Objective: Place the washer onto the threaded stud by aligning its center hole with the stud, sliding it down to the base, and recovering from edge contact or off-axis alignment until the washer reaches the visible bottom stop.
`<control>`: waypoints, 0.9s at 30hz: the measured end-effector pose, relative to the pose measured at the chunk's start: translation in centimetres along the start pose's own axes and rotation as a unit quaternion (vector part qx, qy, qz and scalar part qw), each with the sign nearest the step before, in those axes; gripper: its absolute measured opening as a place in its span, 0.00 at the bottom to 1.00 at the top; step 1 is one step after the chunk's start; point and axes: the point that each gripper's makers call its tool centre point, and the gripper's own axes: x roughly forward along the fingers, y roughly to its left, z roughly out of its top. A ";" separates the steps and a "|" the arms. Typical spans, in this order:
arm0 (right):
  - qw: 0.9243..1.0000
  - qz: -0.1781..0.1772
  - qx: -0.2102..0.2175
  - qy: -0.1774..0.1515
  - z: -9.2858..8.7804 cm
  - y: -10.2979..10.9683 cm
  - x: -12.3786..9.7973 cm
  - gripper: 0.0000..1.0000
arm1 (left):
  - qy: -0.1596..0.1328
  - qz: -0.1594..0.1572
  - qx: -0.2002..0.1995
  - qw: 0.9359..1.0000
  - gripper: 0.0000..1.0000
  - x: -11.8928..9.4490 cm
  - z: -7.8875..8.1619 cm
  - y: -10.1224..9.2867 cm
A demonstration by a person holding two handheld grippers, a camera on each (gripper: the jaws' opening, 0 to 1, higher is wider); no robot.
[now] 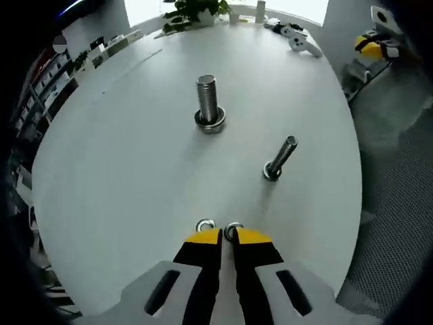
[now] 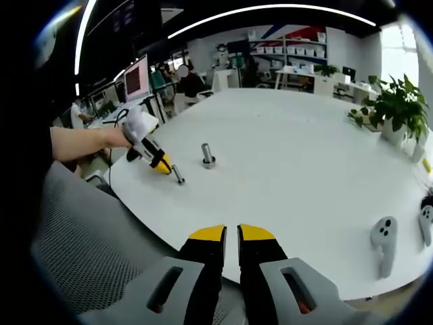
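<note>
Two grippers: left gripper (image 1: 220, 235) low over the white tabletop (image 1: 122, 162), jaws nearly together pinching the washer (image 1: 205, 225); right gripper (image 2: 230, 233) jaws close together, grasping nothing, above the tabletop's near edge.
Threaded stud (image 1: 208, 101): upright mid-tabletop, with a ring at its base.
Thin bolt (image 1: 280, 158): tilted, nearer the right edge.
Controllers (image 2: 384, 245): near the right edge.

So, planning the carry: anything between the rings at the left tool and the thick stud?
Nothing visible: white table lies between the small metal rings and the thick threaded steel stud; the thin leaning steel bolt stands aside.
</note>
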 end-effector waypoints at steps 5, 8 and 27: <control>1.000 0.000 0.000 -0.001 0.0 0.0 0.0 0.09 | 0.005 0.010 0.038 0.999 0.01 0.1 0.0 -0.1; 1.000 0.000 -0.001 -0.001 0.1 0.1 0.0 0.09 | 0.008 0.015 0.033 0.999 0.00 0.0 -0.1 0.0; 1.000 0.005 -0.001 -0.004 0.2 0.2 0.1 0.09 | -0.025 0.012 -0.015 1.000 0.00 -1.8 1.2 -0.3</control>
